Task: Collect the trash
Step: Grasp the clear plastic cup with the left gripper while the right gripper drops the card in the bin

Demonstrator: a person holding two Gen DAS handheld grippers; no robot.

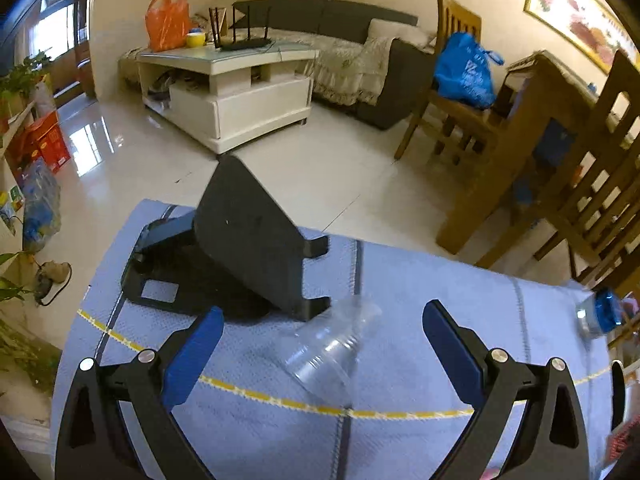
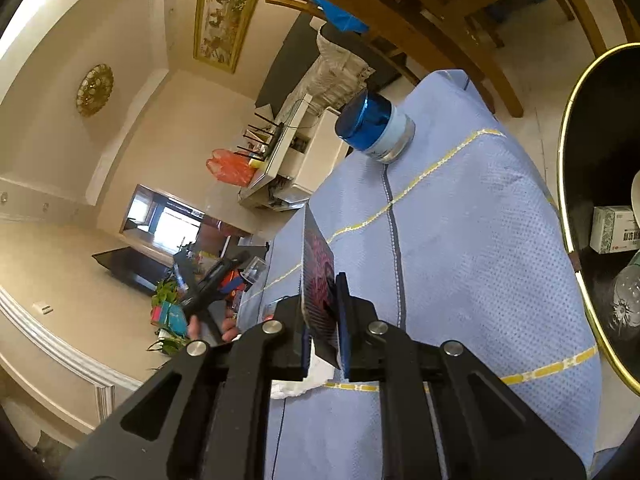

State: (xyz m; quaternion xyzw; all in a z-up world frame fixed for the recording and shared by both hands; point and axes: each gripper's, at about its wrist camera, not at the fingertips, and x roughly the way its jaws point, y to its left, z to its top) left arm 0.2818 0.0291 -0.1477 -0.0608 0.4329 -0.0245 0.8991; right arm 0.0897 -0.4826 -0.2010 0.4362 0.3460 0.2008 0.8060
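Observation:
A clear plastic cup [image 1: 330, 346] lies on its side on the blue tablecloth [image 1: 420, 280], between the spread blue pads of my left gripper [image 1: 320, 330], which is open around it without touching. My right gripper [image 2: 326, 312] is tilted sideways and shut on a flat dark wrapper with red print [image 2: 318, 276]. A crumpled white tissue [image 2: 304, 382] lies under it. The black trash bin with a gold rim [image 2: 570, 184] stands at the right and holds a small box [image 2: 612, 230] and a clear bottle [image 2: 626, 304].
A black folding stand [image 1: 248, 240] sits just behind the cup. A jar with a blue lid [image 2: 374, 126] stands near the cloth's far edge; it also shows in the left wrist view [image 1: 600, 314]. Wooden chairs [image 1: 592, 168] and a white coffee table [image 1: 232, 88] stand beyond.

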